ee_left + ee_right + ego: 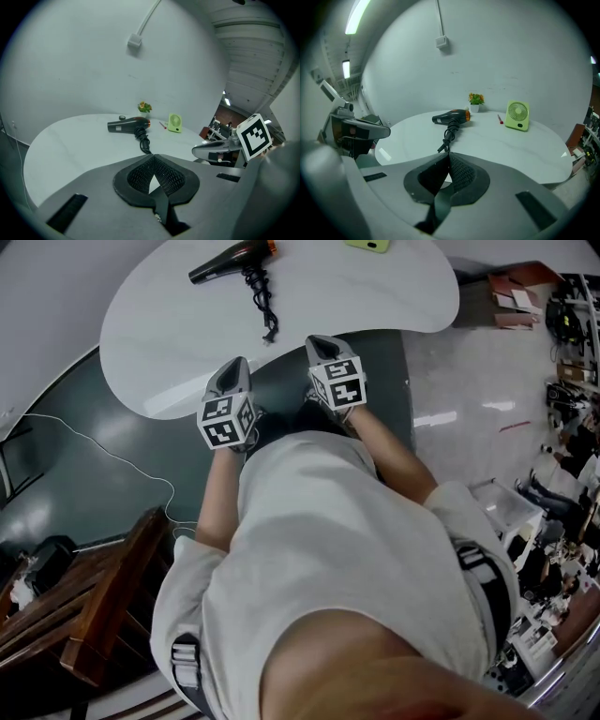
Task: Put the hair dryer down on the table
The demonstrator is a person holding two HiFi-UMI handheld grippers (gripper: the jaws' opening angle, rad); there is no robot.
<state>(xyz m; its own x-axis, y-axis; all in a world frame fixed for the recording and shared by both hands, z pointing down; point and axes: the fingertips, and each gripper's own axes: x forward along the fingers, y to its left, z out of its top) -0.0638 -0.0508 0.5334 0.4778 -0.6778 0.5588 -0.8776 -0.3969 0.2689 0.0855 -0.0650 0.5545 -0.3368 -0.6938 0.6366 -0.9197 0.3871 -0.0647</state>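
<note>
**Status.** The black hair dryer with the orange-ringed nozzle [230, 261] is lying on its side on the white, round-edged bench [375, 296], toward the far edge of the bench. Its black twisted cord [262, 301] is trailing across the bench toward the near edge. A small lime-green fan [517, 115] is standing on the same bench, also near the far edge.

**Claws.** The left claw [152, 176] is sitting with its pads pressed together and is pinching nothing. The right claw [447, 173] is likewise pressed together and empty. Both are hanging just off the near edge of the bench, well apart from the dryer and pointing toward it.

**Step in hand.** Judging by this layout, the placing step is reading as complete: the bench is carrying the dryer and neither claw is touching it. The operator appears to be holding both claws at rest.

**Next move.** No further handling is looking necessary. If the claws are moving back over the bench, they are best kept clear of the cord end nearest the near edge, since a snag there is likely to drag the dryer.
</note>
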